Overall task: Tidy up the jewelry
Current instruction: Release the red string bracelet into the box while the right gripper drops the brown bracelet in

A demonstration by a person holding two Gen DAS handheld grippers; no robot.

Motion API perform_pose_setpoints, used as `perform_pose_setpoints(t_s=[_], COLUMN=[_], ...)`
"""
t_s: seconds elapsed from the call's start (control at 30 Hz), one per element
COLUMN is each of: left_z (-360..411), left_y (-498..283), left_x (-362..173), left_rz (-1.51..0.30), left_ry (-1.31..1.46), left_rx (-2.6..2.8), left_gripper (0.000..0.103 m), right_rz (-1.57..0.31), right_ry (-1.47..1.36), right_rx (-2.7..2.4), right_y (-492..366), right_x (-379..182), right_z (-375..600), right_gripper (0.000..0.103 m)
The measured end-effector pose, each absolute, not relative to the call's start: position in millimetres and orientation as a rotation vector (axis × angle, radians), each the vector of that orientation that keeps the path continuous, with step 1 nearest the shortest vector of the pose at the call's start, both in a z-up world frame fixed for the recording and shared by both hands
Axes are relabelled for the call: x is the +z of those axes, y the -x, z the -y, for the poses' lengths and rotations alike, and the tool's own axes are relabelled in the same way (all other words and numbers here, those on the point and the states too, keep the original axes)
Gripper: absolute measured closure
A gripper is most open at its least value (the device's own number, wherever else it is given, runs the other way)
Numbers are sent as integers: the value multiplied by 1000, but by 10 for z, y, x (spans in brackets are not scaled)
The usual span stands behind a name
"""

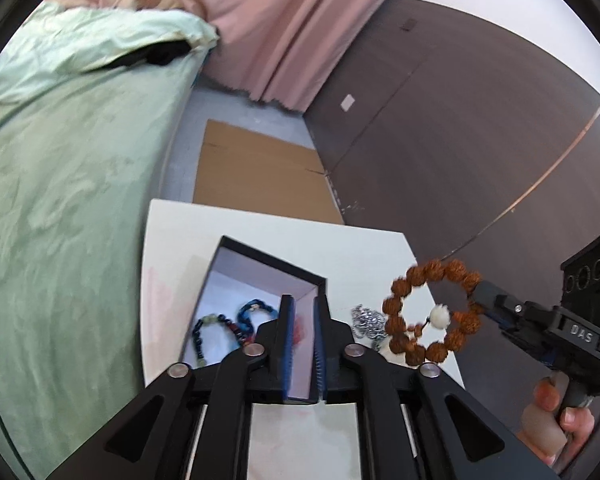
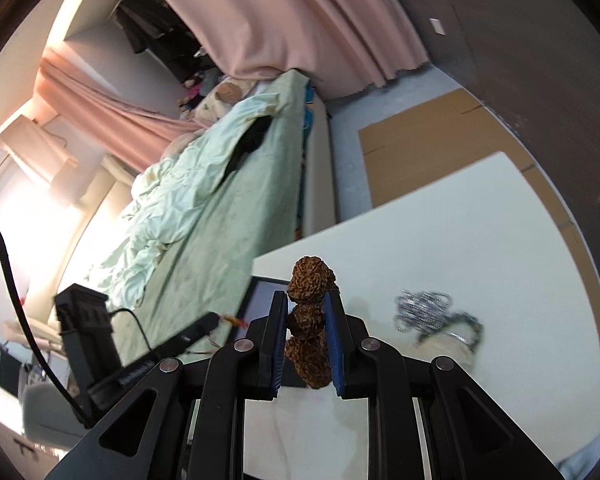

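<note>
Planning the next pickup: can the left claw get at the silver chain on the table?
Probably yes. The left claw holds nothing, and the silver chain lies uncovered on the table beside it, outside the box.

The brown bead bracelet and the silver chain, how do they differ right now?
The brown bead bracelet hangs in the air, clamped in the right hand-held gripper; the silver chain lies on the white table. The bracelet forms an open ring of large rough brown beads with one white bead; the chain is a bunched heap of fine shiny links. Both are outside the black box.
</note>
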State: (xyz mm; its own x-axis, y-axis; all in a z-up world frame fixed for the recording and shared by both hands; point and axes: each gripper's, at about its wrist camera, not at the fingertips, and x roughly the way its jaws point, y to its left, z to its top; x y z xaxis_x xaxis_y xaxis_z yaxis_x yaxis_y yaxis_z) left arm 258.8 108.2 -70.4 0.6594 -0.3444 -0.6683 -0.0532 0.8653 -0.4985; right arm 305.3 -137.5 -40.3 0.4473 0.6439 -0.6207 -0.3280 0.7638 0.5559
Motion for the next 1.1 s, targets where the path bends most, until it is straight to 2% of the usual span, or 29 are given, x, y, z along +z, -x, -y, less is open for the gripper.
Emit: perform_pose_setpoints(t_s=[0.03, 0.07, 0.1, 0.13, 0.67, 0.7, 0.8, 1.1], left_z=[-1116, -1145, -1178, -1206, -1710, -1725, -1723, -1483], left_y=[-2584, -2563, -2538, -2510, -2331, -2329, -2341, -2448], left_x=[-712, -709, -696, -673, -571, -570, -567, -573], left_rz=[-841, -832, -815, -791, -722, -719, -716, -732], left_ry=[523, 530, 538, 544, 595, 600, 603, 566], left_rx=[-171, -164, -152, -142, -32, -32, -30, -77], left_gripper=[60, 46, 24, 17, 17, 17, 17, 17], right_rz=[-925, -926, -929, -932, -1014, -1046, -1122, -1041], right_ry=[-381, -381, -382, -382, -407, -395, -375, -393], right_rx=[630, 644, 655, 667, 844, 842, 770, 673], right_y=[-3057, -3061, -3066, -3072, -3117, -3140, -3245, -3197], right_x=[-397, -395, -399, -408, -547, -611, -832, -738], right_z=[1331, 1272, 1227, 1181, 551, 503, 504, 1083], right_gripper=[83, 83, 83, 83, 82, 81, 51, 51])
